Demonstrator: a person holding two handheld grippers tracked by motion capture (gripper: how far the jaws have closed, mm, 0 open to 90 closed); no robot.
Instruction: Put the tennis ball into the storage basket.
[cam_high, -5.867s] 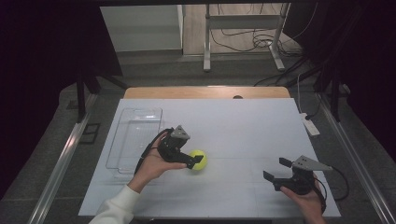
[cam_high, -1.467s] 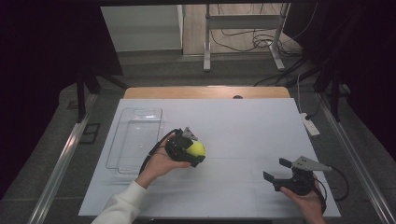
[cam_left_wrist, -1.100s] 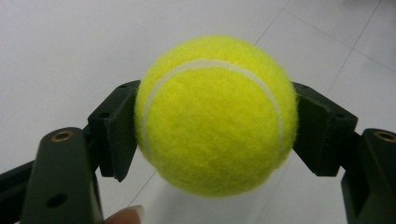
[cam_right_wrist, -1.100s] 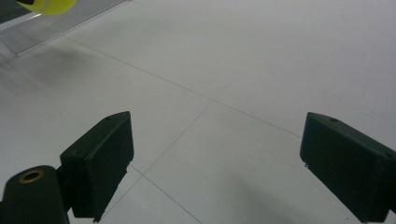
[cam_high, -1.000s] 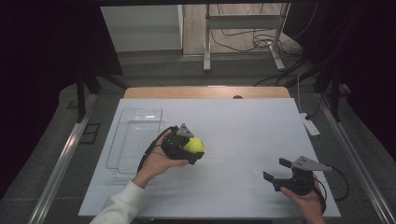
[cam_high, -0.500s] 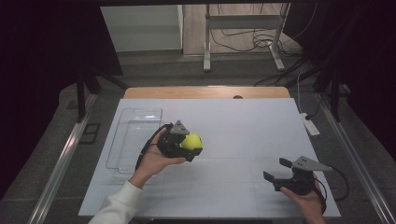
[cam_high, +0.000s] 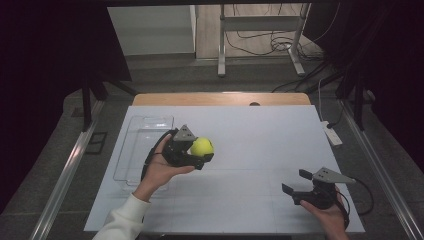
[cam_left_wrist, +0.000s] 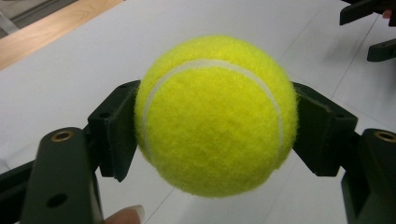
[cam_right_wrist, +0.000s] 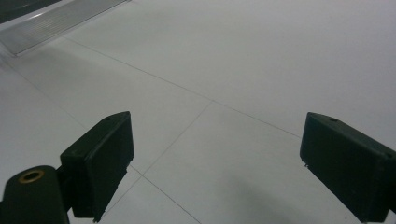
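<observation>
A yellow tennis ball (cam_high: 202, 146) is held above the white table (cam_high: 250, 135), left of centre, with my left gripper (cam_high: 201, 150) shut on it. In the left gripper view the ball (cam_left_wrist: 215, 114) sits squeezed between the two black jaws, and a fingertip shows at the bottom edge. My right gripper (cam_high: 296, 184) rests low at the front right of the table, open with nothing between its fingers. The right gripper view has its two pads (cam_right_wrist: 100, 161) wide apart over bare white tabletop.
A clear plastic tray (cam_high: 142, 147) lies on the table just left of my left hand. A white power strip (cam_high: 332, 133) sits at the table's right edge. Metal rails run along both sides. The other gripper's jaws (cam_left_wrist: 369, 28) appear at the top right of the left gripper view.
My left gripper has lifted the tennis ball off the table and carried it a little up and back. The right gripper has stayed in place.
</observation>
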